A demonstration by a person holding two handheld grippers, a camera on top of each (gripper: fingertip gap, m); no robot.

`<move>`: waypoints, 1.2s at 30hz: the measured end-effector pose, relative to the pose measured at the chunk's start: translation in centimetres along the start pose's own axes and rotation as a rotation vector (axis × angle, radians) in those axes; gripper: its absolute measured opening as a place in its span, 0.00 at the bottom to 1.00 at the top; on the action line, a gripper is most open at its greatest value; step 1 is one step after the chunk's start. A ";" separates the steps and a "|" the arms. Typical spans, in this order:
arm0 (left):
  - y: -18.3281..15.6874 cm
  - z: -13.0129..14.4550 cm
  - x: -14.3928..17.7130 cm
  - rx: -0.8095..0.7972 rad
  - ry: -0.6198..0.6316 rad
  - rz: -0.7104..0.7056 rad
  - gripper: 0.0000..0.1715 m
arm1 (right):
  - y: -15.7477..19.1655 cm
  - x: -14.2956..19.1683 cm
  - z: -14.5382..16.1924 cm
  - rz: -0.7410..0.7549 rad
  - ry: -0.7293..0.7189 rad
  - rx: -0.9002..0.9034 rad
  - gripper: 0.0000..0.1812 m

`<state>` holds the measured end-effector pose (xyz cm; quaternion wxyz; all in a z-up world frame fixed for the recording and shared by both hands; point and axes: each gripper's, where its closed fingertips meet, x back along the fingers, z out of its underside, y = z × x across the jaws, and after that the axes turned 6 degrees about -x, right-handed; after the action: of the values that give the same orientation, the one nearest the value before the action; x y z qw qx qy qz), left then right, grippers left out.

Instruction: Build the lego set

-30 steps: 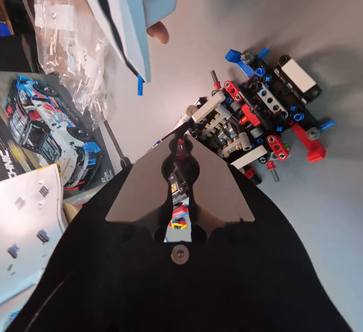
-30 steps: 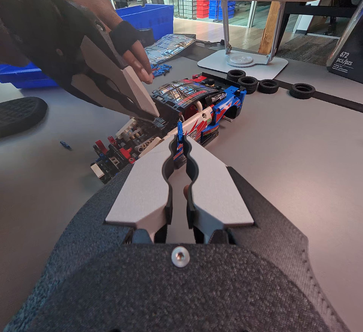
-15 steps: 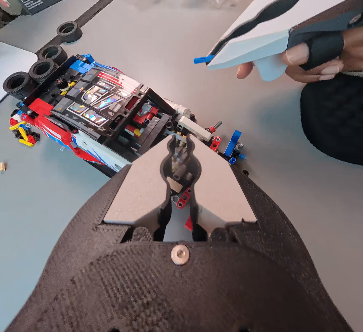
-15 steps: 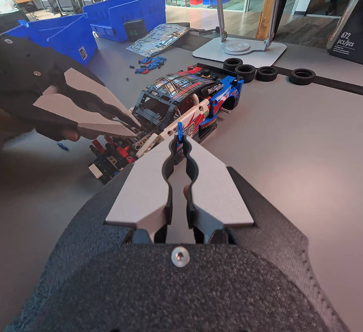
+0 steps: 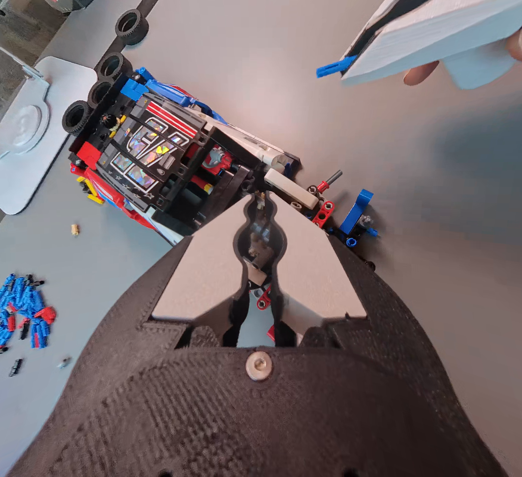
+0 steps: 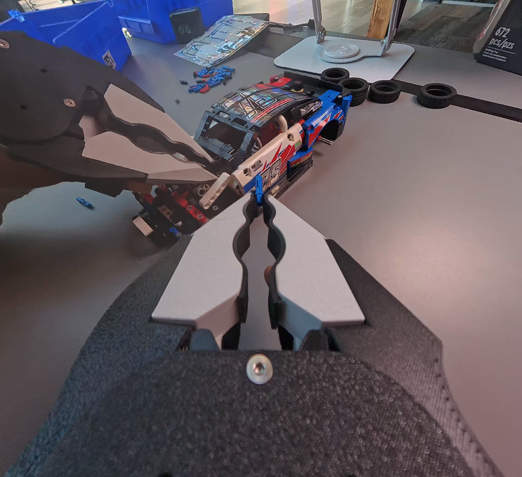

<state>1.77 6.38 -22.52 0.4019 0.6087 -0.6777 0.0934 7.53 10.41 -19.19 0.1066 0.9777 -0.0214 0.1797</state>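
1. The left gripper (image 6: 210, 169) has moved onto the open front of the lego car (image 6: 268, 135), mid-table, its tips nearly together; what they pinch is hidden.
2. The right gripper (image 6: 258, 199) still squeezes a blue pin (image 6: 258, 185), ready to push in.
3. Four tyres (image 6: 384, 90) wait by the far edge.

Grey table (image 6: 395, 209) — lego car (image 6: 268, 135), four tyres (image 6: 384, 90), blue pins (image 6: 211, 79).
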 end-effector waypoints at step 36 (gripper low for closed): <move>4.8 2.1 0.8 0.390 -0.113 -0.152 0.08 | 0.0 0.0 0.1 -0.006 0.007 -0.009 0.01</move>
<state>-3.42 5.71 -21.63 0.2436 0.7286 -0.6204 0.1581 7.59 10.37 -19.24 0.1114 0.9767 -0.0189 0.1826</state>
